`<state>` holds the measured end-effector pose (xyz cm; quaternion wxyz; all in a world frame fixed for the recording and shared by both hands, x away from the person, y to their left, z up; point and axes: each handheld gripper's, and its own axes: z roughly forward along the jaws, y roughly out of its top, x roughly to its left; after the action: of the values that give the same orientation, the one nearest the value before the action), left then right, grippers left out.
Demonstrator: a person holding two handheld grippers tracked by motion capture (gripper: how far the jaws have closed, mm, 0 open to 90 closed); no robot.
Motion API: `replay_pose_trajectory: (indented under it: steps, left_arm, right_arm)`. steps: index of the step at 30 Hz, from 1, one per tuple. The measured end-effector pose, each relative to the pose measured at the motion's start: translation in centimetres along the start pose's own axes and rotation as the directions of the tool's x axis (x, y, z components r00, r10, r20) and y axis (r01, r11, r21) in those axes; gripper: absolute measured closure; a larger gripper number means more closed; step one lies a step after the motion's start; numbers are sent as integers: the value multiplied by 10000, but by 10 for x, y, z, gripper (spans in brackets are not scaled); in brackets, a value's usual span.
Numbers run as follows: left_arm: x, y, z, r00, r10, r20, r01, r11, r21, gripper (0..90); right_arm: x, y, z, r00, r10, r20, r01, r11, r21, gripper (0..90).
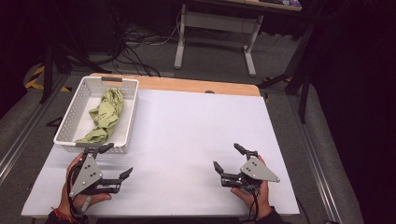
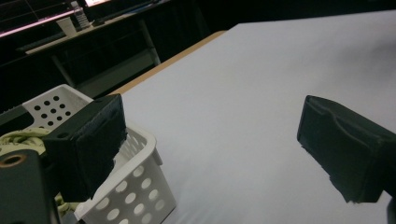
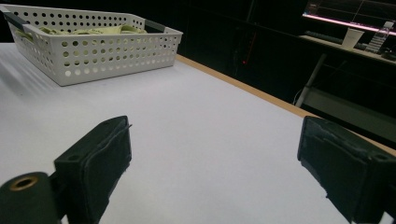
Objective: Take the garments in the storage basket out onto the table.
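Observation:
A white perforated basket (image 1: pixel 74 105) stands at the table's far left, with a crumpled green cloth (image 1: pixel 106 114) lying inside it. My left gripper (image 1: pixel 116 161) rests open near the front left, just in front of the basket's near wall, nothing between its jaws. In the left gripper view the basket corner (image 2: pixel 140 186) sits right behind one finger (image 2: pixel 91 144). My right gripper (image 1: pixel 228 157) rests open at the front right over bare white surface, holding nothing. From the right gripper view the basket (image 3: pixel 100 51) and the cloth (image 3: pixel 100 30) show far off at upper left.
A white sheet (image 1: pixel 187 135) covers the table, with a wooden edge (image 1: pixel 196 85) along the far side. Beyond it stand a desk frame (image 1: pixel 215 42) and cables on the floor. Dark rails run along both table sides.

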<state>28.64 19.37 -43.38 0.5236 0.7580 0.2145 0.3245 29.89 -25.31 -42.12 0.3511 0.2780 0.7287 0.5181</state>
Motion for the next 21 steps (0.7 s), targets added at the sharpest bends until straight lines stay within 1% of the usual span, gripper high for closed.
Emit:
replay_pose_trajectory:
  steps: [3, 4, 8, 9, 10, 11, 12, 14, 15, 17, 19, 21]
  left_arm:
    - [0, 0, 2, 9997, -234, 41, 233, 9995, 236, 101]
    - [-1, 0, 2, 9997, -221, 92, 217, 9991, 357, 108]
    - [-2, 0, 0, 9998, -133, 148, 127, 9991, 414, 115]
    - [-2, 1, -2, 9999, -127, 36, 125, 9987, 486, 119]
    - [-2, 1, -2, 9999, -127, 36, 125, 9987, 486, 123]
    - [-1, 1, -3, 9998, -201, -11, 201, 9990, 393, 123]
    - [0, 2, -4, 9998, -195, -32, 196, 9991, 380, 128]
    - [0, 3, -4, 9997, -176, -179, 184, 9987, 480, 128]
    - [1, 3, -4, 9997, -172, -183, 181, 9985, 510, 129]
    - [1, 3, -6, 9995, -149, -278, 165, 9982, 572, 129]
    - [3, 5, -8, 9992, -166, -366, 184, 9986, 504, 130]
    - [5, 6, -9, 9988, -179, -454, 203, 9983, 541, 132]
  right_arm:
    - [0, -2, 0, 10000, -55, -60, 56, 9999, 99, 109]
    - [1, -3, 0, 9998, -214, -49, 215, 9996, 182, 118]
    - [1, -3, 0, 9996, -264, -85, 265, 9996, 94, 121]
    - [1, -2, 1, 9994, -332, -81, 333, 9994, 52, 121]
    - [1, -2, 1, 9994, -332, -81, 333, 9994, 52, 121]
    - [1, -2, 1, 9992, -381, -77, 381, 9992, 68, 121]
    - [2, -2, 0, 9989, -457, -64, 458, 9989, 53, 121]
    - [2, -1, -2, 9985, -547, -29, 547, 9985, -18, 121]
    - [2, 0, -4, 9985, -540, 12, 540, 9985, -111, 121]
    - [2, 0, -4, 9985, -544, 13, 545, 9984, -130, 121]
    - [1, 0, -4, 9983, -585, 38, 585, 9982, -125, 121]
    - [1, 0, -4, 9981, -616, 14, 616, 9980, -147, 122]
